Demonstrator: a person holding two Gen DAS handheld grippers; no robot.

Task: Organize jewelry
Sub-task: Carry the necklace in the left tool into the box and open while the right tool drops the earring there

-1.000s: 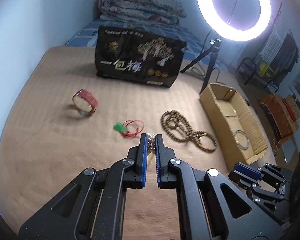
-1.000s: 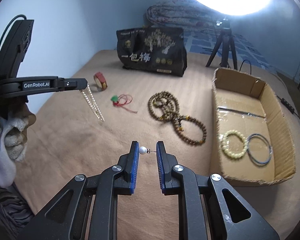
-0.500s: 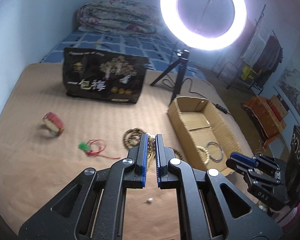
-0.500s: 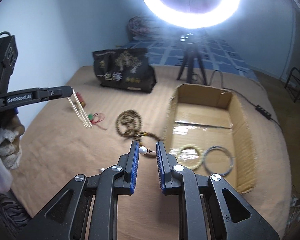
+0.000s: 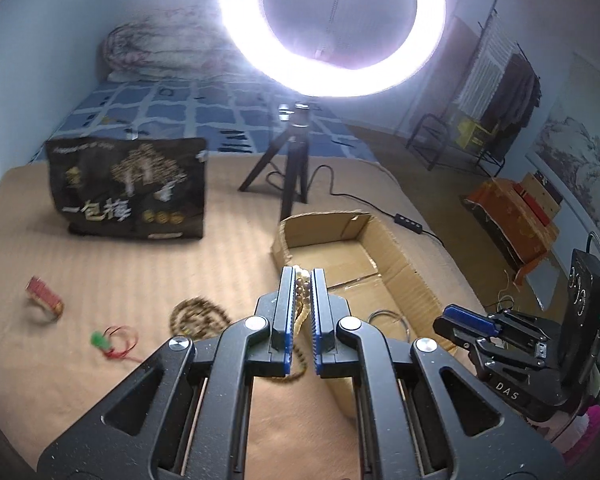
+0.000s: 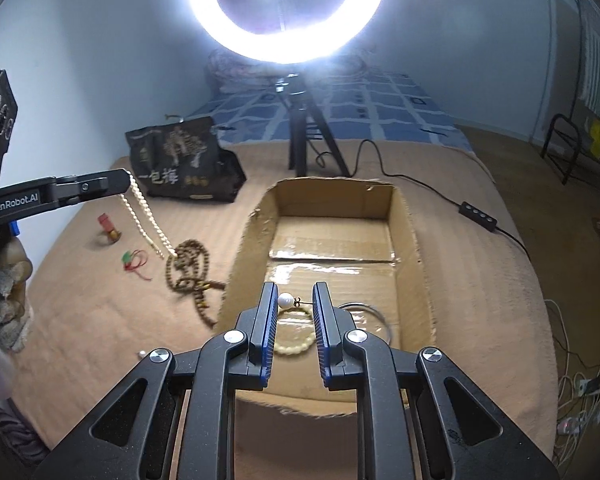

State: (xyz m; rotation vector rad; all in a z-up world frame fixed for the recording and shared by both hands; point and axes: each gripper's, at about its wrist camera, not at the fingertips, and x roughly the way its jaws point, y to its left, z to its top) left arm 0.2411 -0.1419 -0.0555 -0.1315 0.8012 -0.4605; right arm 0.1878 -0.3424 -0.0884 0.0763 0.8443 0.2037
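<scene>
Pearl necklace (image 6: 146,216) hangs from the left claw (image 5: 303,280), clenched on it, strand dangling just left of the cardboard box (image 6: 416,264) & above the bed's tan blanket (image 6: 84,320). Right claw (image 6: 296,302) grips a pearl earring (image 6: 286,300), bead against its left pad, held over the box's near end. Inside the box, under that claw: pale bead bracelet (image 6: 296,346) & thin metal bangle (image 6: 374,314). Left of box, on blanket: brown bead necklace (image 6: 190,268) near the box wall, then red cord w/ green bit (image 6: 134,260), then red ring (image 6: 109,227) farthest out. One loose pearl (image 6: 142,355) near the box's front-left corner. Behind box: black bag (image 6: 182,160) to the left, ring light (image 6: 288,8) on tripod.
</scene>
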